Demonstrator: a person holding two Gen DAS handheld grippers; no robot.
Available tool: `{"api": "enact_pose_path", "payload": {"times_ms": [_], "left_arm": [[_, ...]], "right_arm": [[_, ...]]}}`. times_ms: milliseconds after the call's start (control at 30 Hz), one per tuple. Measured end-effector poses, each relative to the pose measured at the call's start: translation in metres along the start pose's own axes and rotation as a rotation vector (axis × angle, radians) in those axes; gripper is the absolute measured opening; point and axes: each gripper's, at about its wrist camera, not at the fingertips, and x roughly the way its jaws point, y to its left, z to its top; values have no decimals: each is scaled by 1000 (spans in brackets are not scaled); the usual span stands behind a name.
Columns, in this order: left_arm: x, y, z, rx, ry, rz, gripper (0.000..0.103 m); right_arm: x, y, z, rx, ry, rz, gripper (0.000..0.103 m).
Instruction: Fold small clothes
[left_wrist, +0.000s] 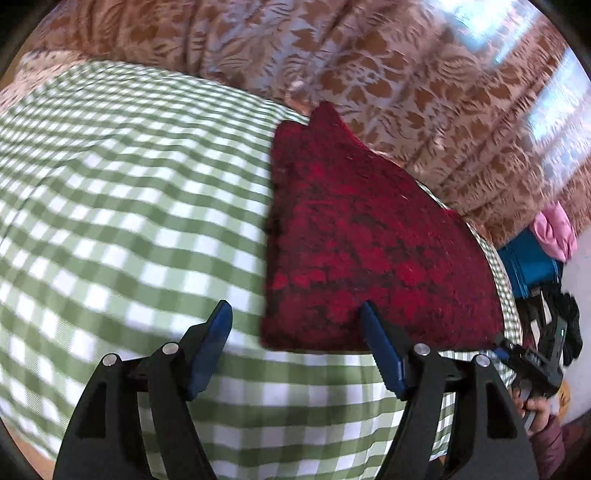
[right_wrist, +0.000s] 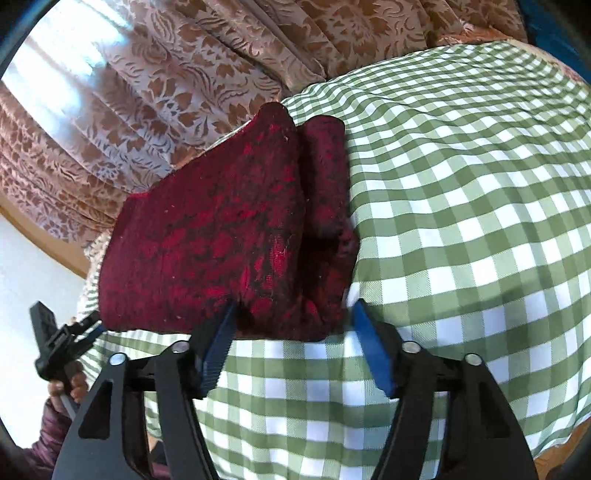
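A dark red patterned garment (left_wrist: 354, 236) lies folded on the green-and-white checked cloth (left_wrist: 129, 192). My left gripper (left_wrist: 295, 308) is open just in front of the garment's near left corner, its right finger (left_wrist: 380, 354) over the near edge. In the right wrist view the garment (right_wrist: 207, 236) shows a doubled-over fold along its right side. My right gripper (right_wrist: 293, 308) is open, its jaws on either side of the garment's near right corner. Neither gripper holds anything.
Brown floral curtains (left_wrist: 369, 66) hang behind the checked surface (right_wrist: 461, 221). A blue item (left_wrist: 528, 262) with pink cloth (left_wrist: 557, 232) on it stands at the far right. The other hand-held gripper shows at the right edge of the left wrist view (left_wrist: 543, 354) and at the left edge of the right wrist view (right_wrist: 55, 343).
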Motion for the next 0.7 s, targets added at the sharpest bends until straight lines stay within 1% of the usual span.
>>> {"api": "enact_pose_path", "payload": {"times_ms": [33, 67, 133, 200, 300, 467, 567, 633, 667, 700], "left_arm": [[7, -2, -1, 7, 12, 2, 61], [13, -1, -1, 2, 34, -12, 49], [19, 3, -1, -36, 48, -22, 42], [14, 4, 0, -59, 52, -50, 30], [3, 2, -2, -36, 47, -56, 24], [-20, -5, -11, 1, 62, -41, 22], [-31, -10, -27, 20, 88, -28, 22], [-36, -19, -37, 72, 88, 33, 26], [-38, -27, -42, 120, 70, 108, 31], [-40, -33, -45, 160, 55, 165, 40]], "right_arm": [[2, -1, 1, 5, -4, 2, 46], [5, -1, 3, 12, -5, 6, 39], [9, 0, 4, 5, 8, -14, 32], [9, 4, 6, -15, 15, -31, 28], [0, 5, 9, -21, 9, -31, 25], [-21, 6, 1, -41, 18, -27, 24], [-30, 2, -11, -48, 31, -34, 24], [-31, -6, -21, -37, 50, -46, 24], [-29, -10, -25, -30, 61, -46, 24], [-27, -11, -27, -30, 66, -49, 24]]}}
